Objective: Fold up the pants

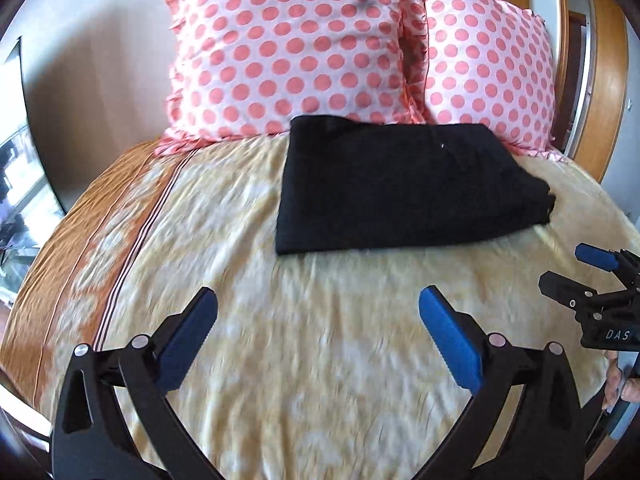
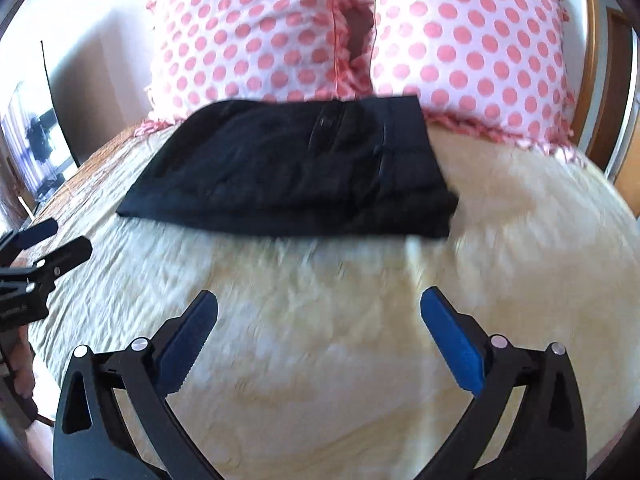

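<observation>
Against the pillows (image 1: 280,48), folded pants (image 1: 404,184) lie square; both grippers' jaws spread

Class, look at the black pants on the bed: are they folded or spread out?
Folded. The black pants form a compact layered rectangle on the bedspread before the pillows; both tools are open and apart from them.

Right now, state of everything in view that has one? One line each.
Pants: folded into a flat rectangle, lying on the bed against the pillows, not held.
Left claw: open, nothing in it, above the bedspread.
Right claw: open, nothing in it, above the bedspread.
Pillows: two, propped side by side at the head.
Bedspread: spread out, lightly wrinkled.
</observation>
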